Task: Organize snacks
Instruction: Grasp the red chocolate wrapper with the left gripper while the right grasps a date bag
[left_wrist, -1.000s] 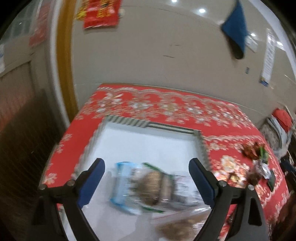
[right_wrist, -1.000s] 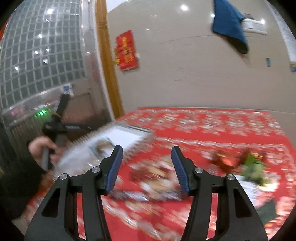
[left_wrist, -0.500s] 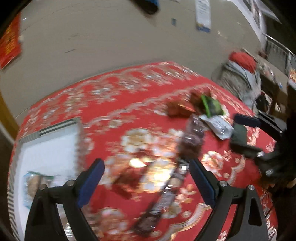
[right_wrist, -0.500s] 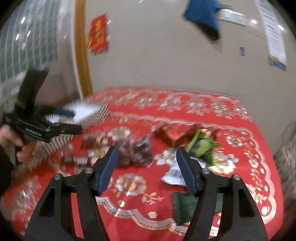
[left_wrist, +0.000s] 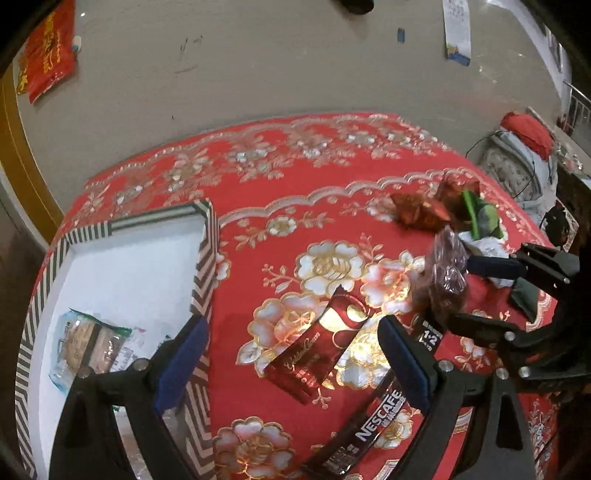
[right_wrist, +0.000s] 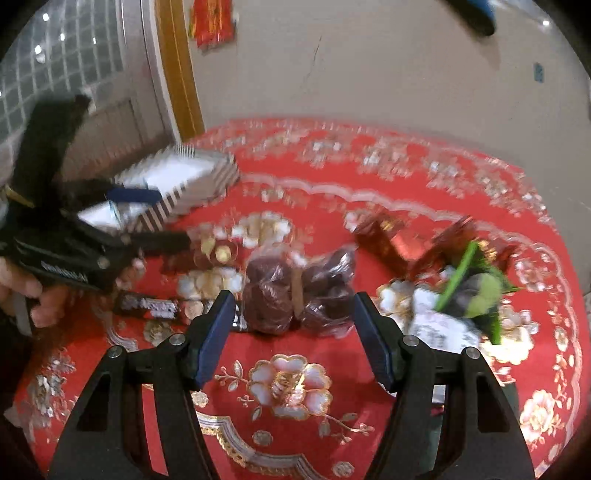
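- Your left claw (left_wrist: 291, 363) is spread wide and grips nothing; its blue pads hang above the dark red sachet (left_wrist: 319, 350), which lies flat on the cloth between them.
- Your right claw (right_wrist: 295, 338) is also spread, with no pad pressing on anything; the clear bag of dark brown sweets (right_wrist: 295, 295) sits just ahead of its tips, framed by the gap.
- In the left wrist view, the right claw (left_wrist: 461, 291) reaches in from the right edge, its tips around that same bag (left_wrist: 445, 273).
- A long Nescafe stick (left_wrist: 373, 424) lies slanting just under your left claw's right finger.
- The striped-walled tray (left_wrist: 207, 258) sits at the left of the worktop; your left claw's left finger overlaps its near wall. One clear packet of biscuits (left_wrist: 86, 343) lies on its white floor, and most of that floor is bare.
- Further right, well apart from the tray, a heap of red foil wrappers (left_wrist: 417, 214), a green packet (left_wrist: 484, 218) and a silvery-white packet (right_wrist: 439, 325) crowd together.
- Between the tray and that heap the cloth lies open beyond the sachet.
- The worktop wears a red tablecloth (right_wrist: 288, 432) with gold and white flowers and a scalloped border; its far edge stands near a plain beige wall (left_wrist: 258, 66).
- A red banner (left_wrist: 48, 62) hangs on that wall, beside a yellow wooden frame (right_wrist: 181, 74).
- The right wrist view is blurred.
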